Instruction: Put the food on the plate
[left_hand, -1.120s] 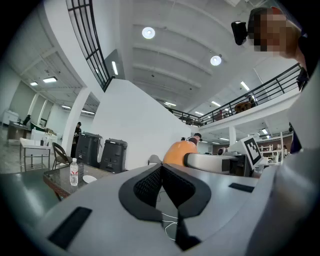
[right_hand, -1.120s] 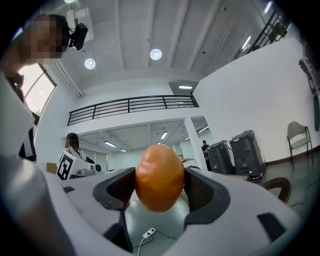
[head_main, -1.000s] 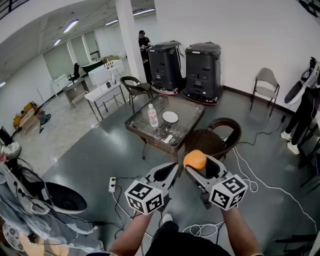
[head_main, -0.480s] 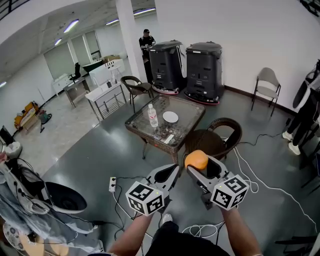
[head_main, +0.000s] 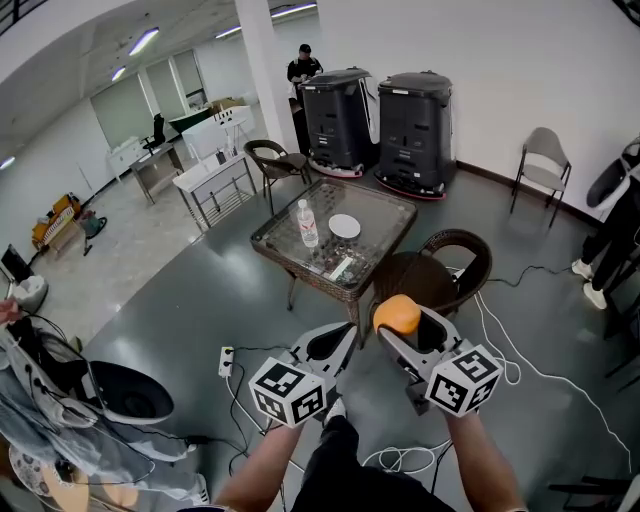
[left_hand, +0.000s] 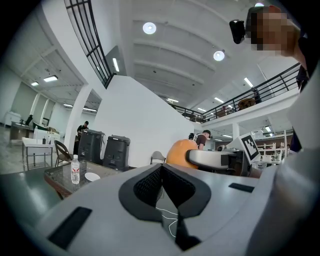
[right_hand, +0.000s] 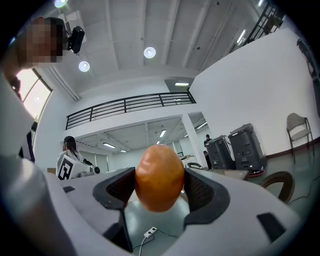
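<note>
Our right claw (right_hand: 160, 187) is clamped on the round orange food (head_main: 397, 314), held in the air well short of the glass table (head_main: 385, 212). Our left claw (head_main: 335, 345) is closed and empty. The plate (head_main: 344, 226) sits near the table's middle, beside a bottle (head_main: 307, 224).

Holds left gripper (head_main: 334, 344) low ahead of body, jaws pressed together, nothing between. Holds right gripper (head_main: 401, 326) just beside it, jaws clamped on orange food (head_main: 396, 315). Extends both forearms forward.
</note>
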